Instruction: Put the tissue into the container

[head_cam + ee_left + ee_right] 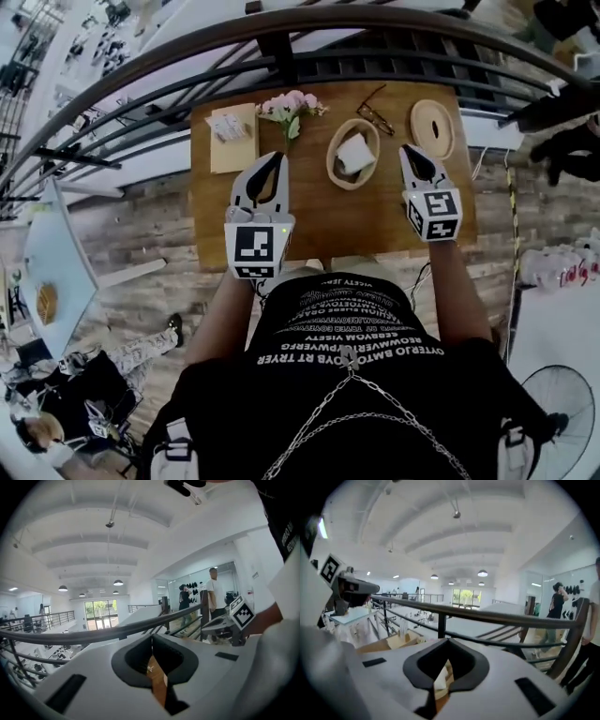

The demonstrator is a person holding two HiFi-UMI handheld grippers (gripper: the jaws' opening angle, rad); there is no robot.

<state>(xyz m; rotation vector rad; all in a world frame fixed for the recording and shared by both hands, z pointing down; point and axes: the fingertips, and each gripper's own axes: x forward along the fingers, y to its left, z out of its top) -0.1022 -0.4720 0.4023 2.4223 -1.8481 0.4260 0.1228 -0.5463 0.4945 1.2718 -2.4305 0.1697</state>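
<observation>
Black shirt [347, 375] has white print, upside down and too garbled to read. Both forearms reach forward. Left tool [275, 161] is closed and empty. Right tool [411, 153] is also closed and empty. Both are over the wooden worktop [319, 225]. Tissue [355, 153] lies inside the oval wooden container [330, 161], between the tools. Beyond are a tissue pack [228, 126], flowers [292, 106], glasses [375, 112], a round wooden dish [432, 127], then the railing [375, 64].

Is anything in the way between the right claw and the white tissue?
Nothing visible does. The tissue already lies in the wooden bowl, and only bare table separates it from the right gripper, whose jaws are shut.
</observation>
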